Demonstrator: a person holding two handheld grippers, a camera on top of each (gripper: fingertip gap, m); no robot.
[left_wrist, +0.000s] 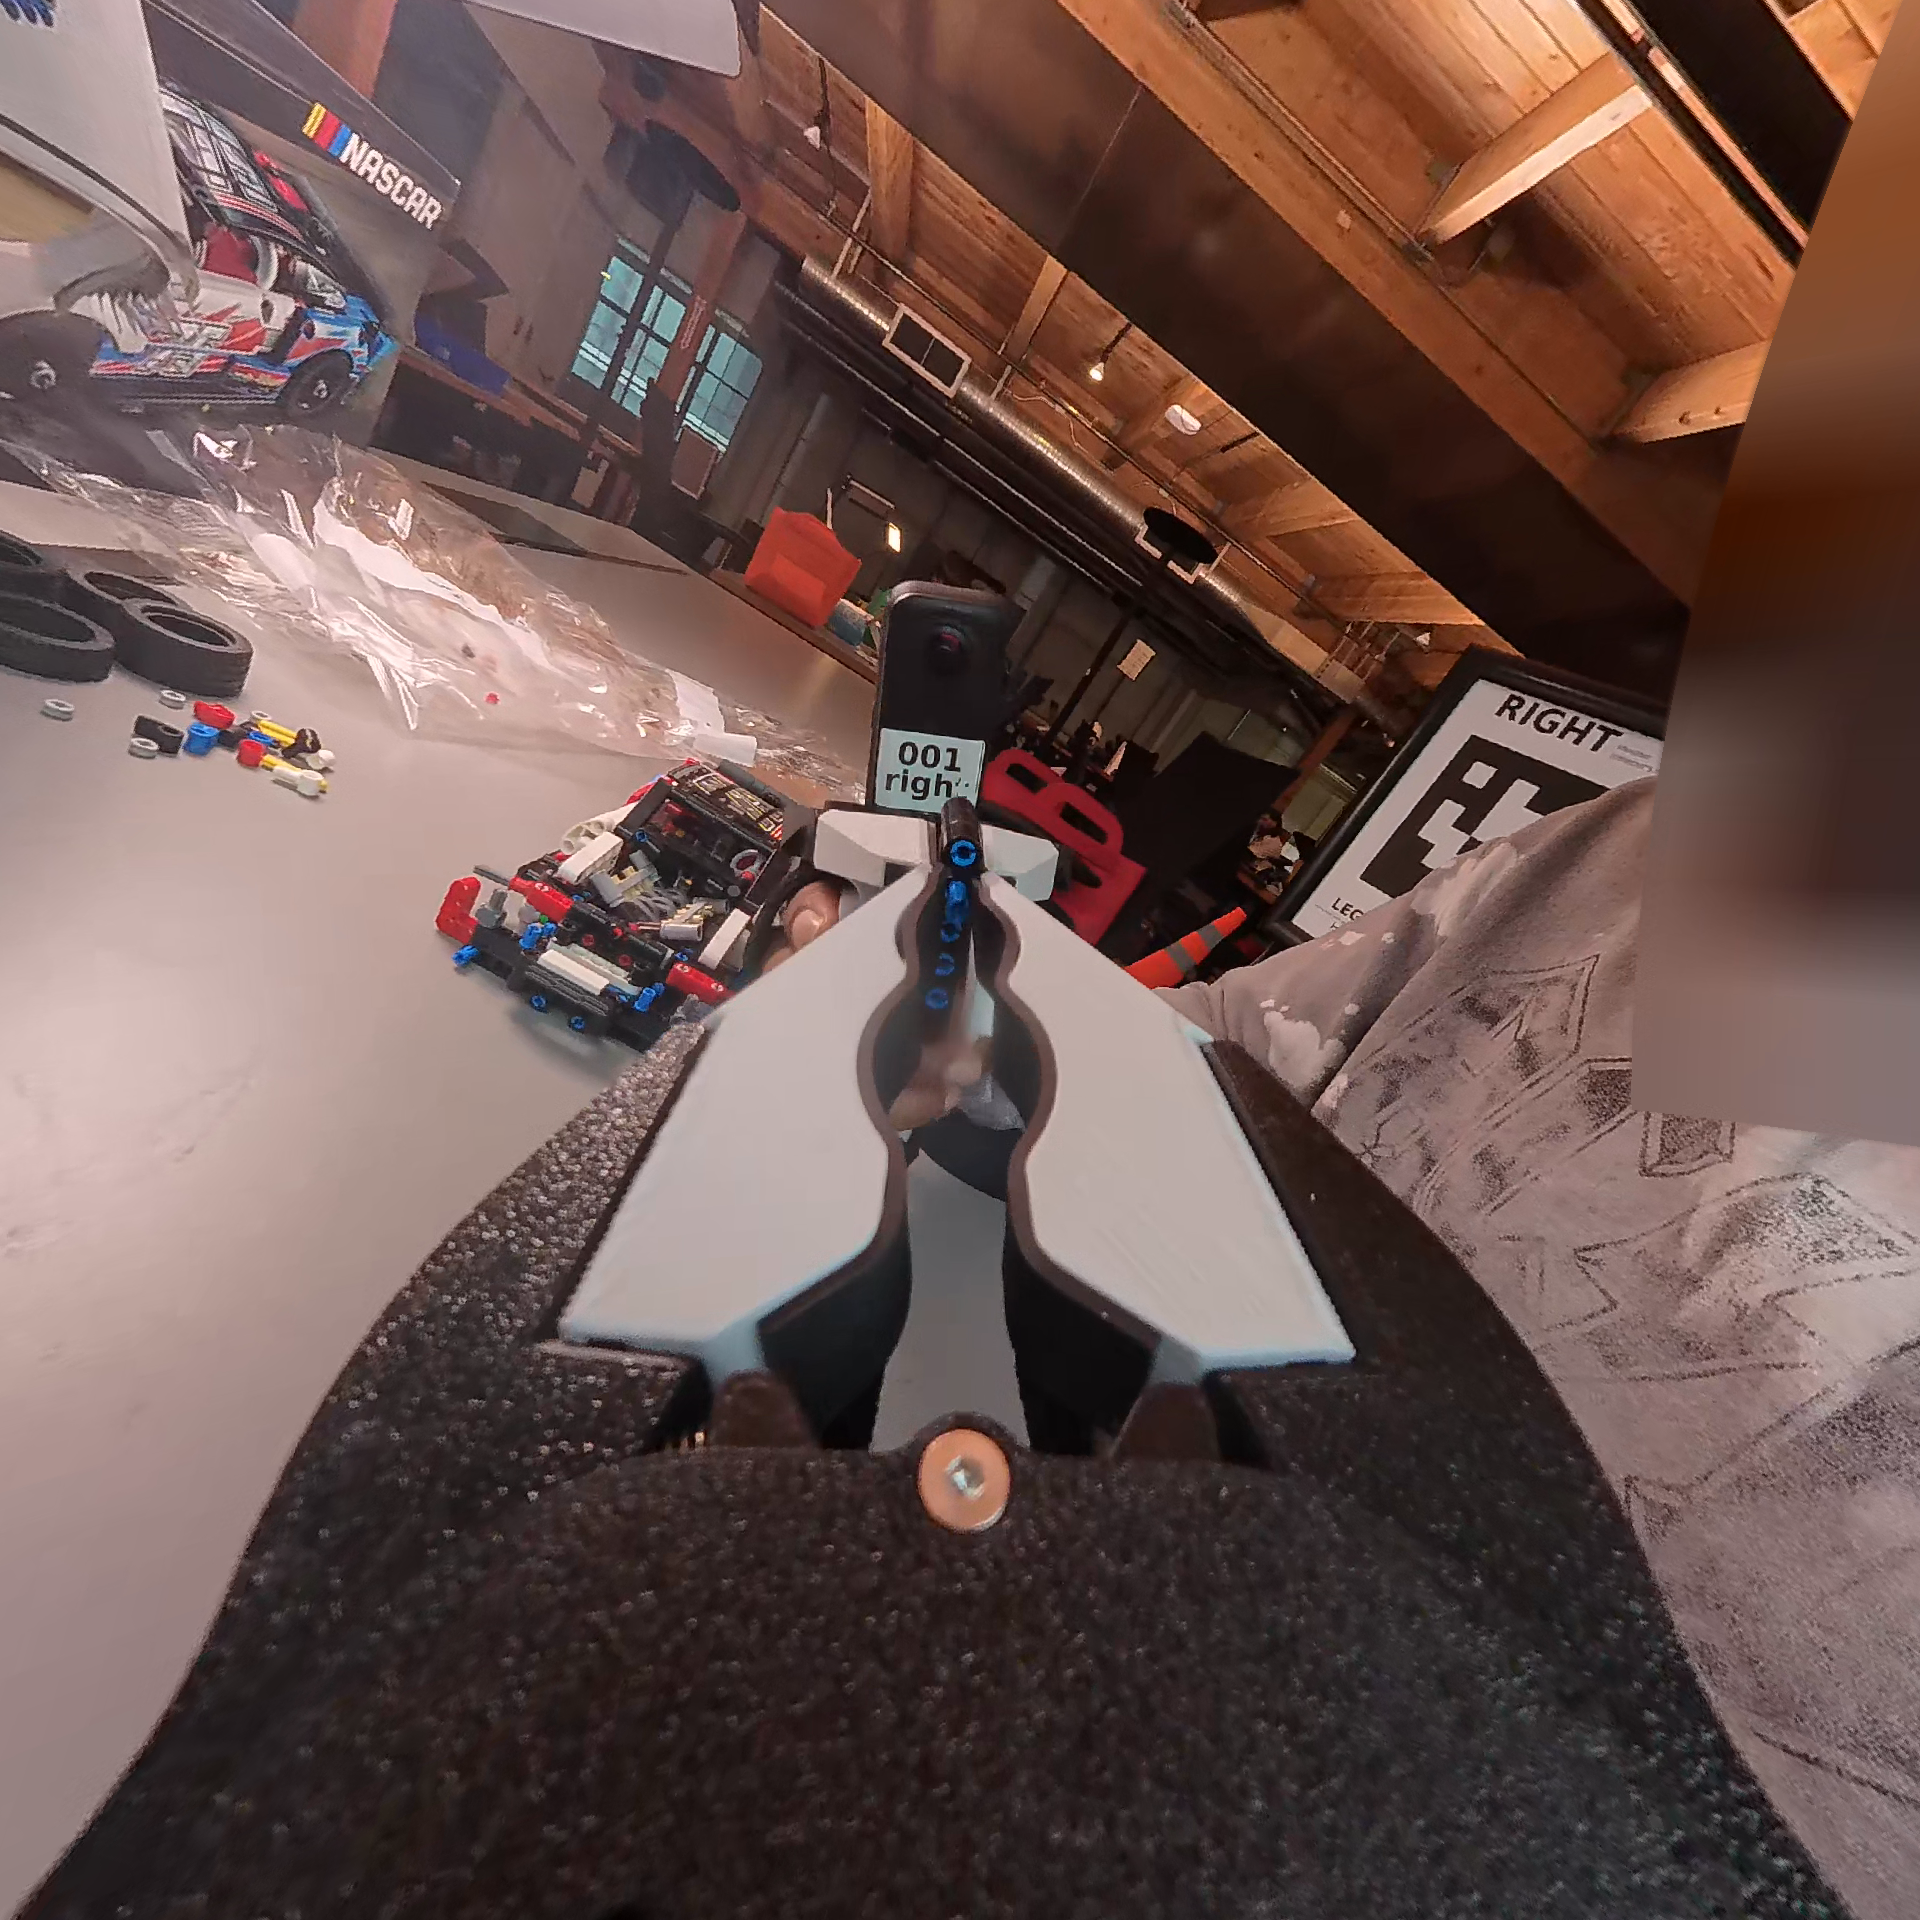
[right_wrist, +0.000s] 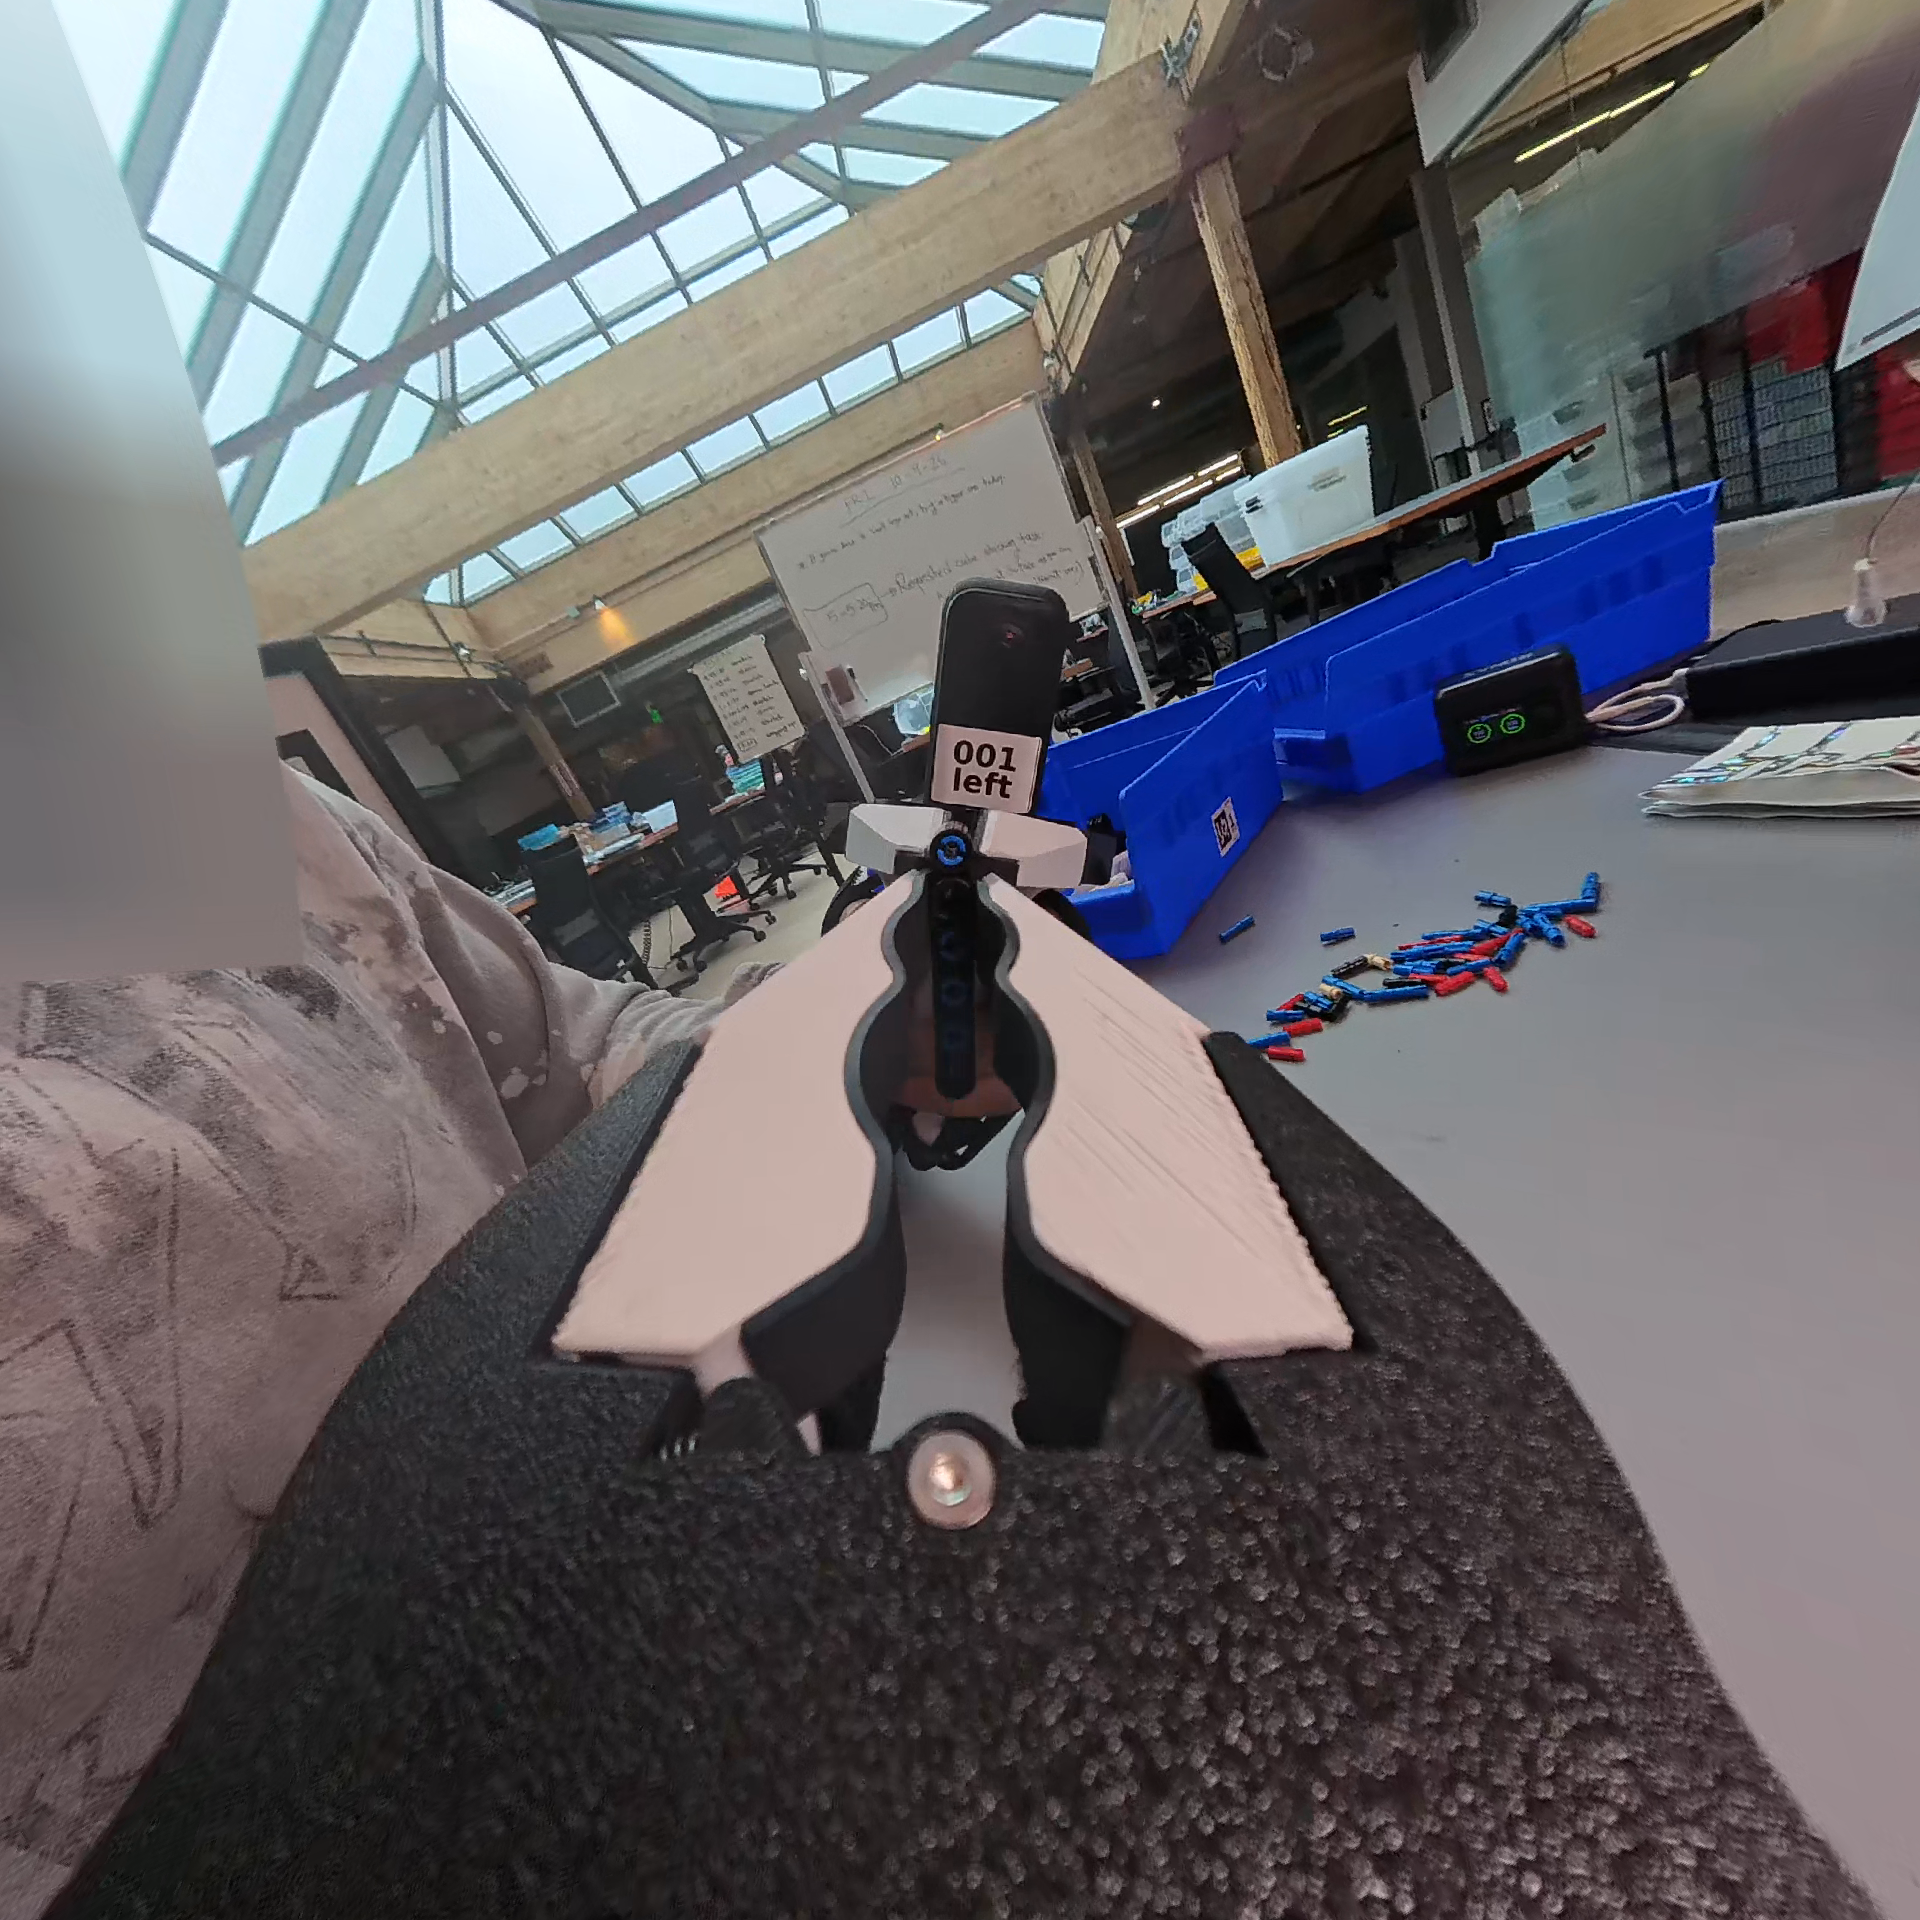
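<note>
My left gripper (left_wrist: 951, 899) is shut on a long black toy beam (left_wrist: 948, 935) studded with blue pins, held above the grey table (left_wrist: 208, 1143). My right gripper (right_wrist: 951, 899) is shut on the other end of the same beam (right_wrist: 951, 997). The two grippers face each other tip to tip. The right gripper's white fingertips (left_wrist: 862, 847) show just beyond the beam in the left wrist view, and the left gripper's fingertips (right_wrist: 1039, 847) show likewise in the right wrist view. A partly built toy car (left_wrist: 634, 914) sits on the table to the left of the beam.
Black tyres (left_wrist: 135, 634), small loose pieces (left_wrist: 239, 738), clear plastic bags (left_wrist: 416, 592) and the kit box (left_wrist: 260, 260) lie far left. Blue bins (right_wrist: 1403, 665), a pile of blue and red pins (right_wrist: 1455, 956), a booklet (right_wrist: 1787, 769) and a black device (right_wrist: 1507, 712) lie right. A person's sleeve (right_wrist: 208, 1143) is close. Both grippers' tips are close together, under 4 cm apart.
</note>
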